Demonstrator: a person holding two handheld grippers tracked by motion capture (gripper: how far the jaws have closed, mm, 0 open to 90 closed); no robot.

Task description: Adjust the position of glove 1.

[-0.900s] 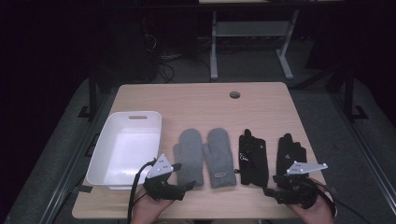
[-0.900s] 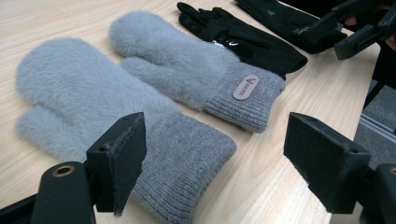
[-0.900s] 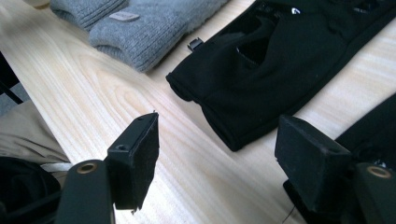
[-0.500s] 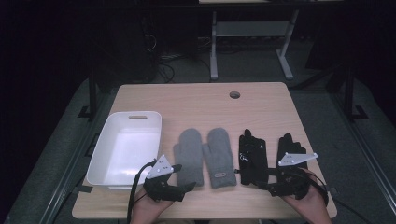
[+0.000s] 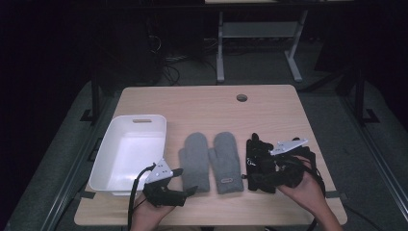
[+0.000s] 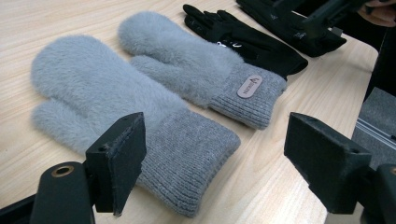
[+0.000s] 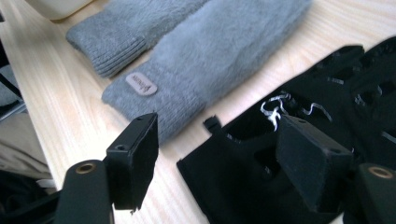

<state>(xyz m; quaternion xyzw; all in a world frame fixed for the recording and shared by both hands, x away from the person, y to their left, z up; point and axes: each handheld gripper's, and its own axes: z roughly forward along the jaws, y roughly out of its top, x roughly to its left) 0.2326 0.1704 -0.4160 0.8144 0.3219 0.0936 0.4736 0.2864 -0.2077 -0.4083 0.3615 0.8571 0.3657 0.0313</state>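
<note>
Two fluffy grey mittens (image 5: 196, 161) (image 5: 226, 156) lie side by side mid-table, cuffs toward me. Right of them a black glove (image 5: 256, 155) with a white logo lies flat; a second black glove (image 6: 299, 29) sits beyond it, mostly under my right hand. My left gripper (image 5: 186, 182) rests open by the left mitten's cuff (image 6: 187, 158), nothing between its jaws. My right gripper (image 5: 257, 177) hovers open over the black glove's cuff (image 7: 243, 186), jaws on either side of it without pressing.
A white plastic tray (image 5: 108, 159) stands at the table's left, empty inside. A round cable hole (image 5: 242, 97) sits near the far edge. The wooden tabletop (image 5: 192, 110) is bare behind the gloves. Dark floor and desk legs lie beyond.
My right gripper has moved left and away from the front edge, from the table's right front corner to over the black gloves. The left gripper has stayed put.
</note>
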